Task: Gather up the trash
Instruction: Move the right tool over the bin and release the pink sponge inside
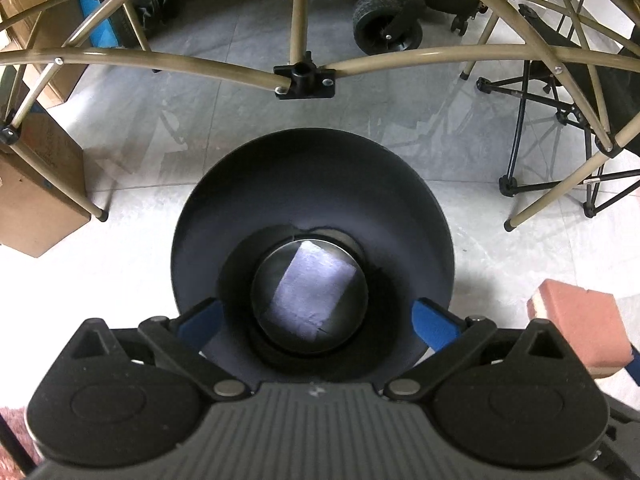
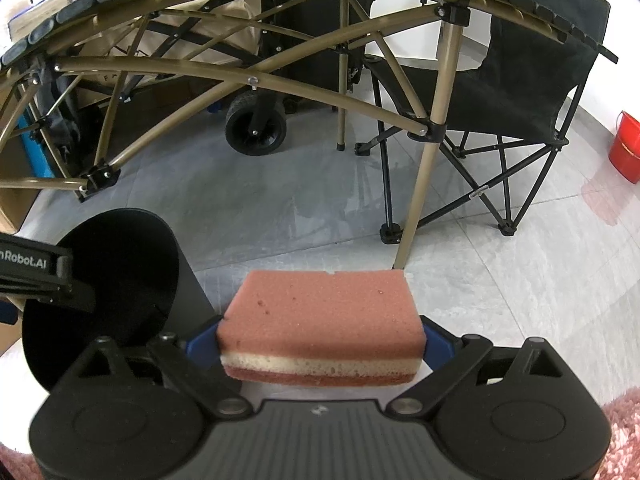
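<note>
Sponge [image 2: 320, 320] near trash bin [image 1: 312, 184], folding chair [image 2: 520, 80] beyond.

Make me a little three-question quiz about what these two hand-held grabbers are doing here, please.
1. True or false: the left gripper is clamped on the paper.
2. What does the right gripper hold? A) a can B) a sponge C) a cup
3. Where does the pale paper lie?

Key:
1. False. Its jaws stand wide open with nothing between them, above the black bin.
2. B. The pink sponge is squeezed between its blue pads.
3. The paper lies at the bottom of the bin.
</note>
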Demonstrator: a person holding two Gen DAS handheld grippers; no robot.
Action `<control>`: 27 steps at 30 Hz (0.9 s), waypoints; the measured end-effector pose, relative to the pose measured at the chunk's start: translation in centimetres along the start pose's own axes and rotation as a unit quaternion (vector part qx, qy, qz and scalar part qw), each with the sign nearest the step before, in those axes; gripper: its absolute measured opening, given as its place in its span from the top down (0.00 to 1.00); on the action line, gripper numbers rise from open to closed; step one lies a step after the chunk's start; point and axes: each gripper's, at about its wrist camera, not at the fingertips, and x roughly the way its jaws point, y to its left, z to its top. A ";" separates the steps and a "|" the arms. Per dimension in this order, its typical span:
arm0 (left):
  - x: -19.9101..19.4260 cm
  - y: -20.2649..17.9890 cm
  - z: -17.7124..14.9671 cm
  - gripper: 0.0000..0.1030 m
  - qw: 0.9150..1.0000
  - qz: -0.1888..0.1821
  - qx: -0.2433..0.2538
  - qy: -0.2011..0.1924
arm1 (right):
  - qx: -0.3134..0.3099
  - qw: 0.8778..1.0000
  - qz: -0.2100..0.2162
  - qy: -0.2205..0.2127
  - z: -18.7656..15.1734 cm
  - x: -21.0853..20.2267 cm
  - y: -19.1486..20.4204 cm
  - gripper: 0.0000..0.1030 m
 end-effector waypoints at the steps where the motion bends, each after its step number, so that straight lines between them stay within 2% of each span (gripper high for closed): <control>1: 0.0 0.3 -0.1 0.00 1.000 0.002 0.000 -0.001 | 0.000 1.000 -0.001 -0.001 0.0 0.0 0.1 0.05; 12: -2.2 4.9 -0.8 0.00 0.999 0.004 -0.022 -0.035 | -0.008 1.000 0.018 0.006 0.1 -1.0 1.6 0.05; 17: -3.3 7.0 -1.2 0.00 0.998 0.004 -0.035 -0.048 | -0.023 0.999 0.031 -0.007 0.1 -2.1 3.3 0.05; 27: -4.6 11.1 -1.9 0.00 0.995 0.012 -0.073 -0.061 | -0.037 0.997 0.061 0.009 0.7 -2.7 6.7 0.05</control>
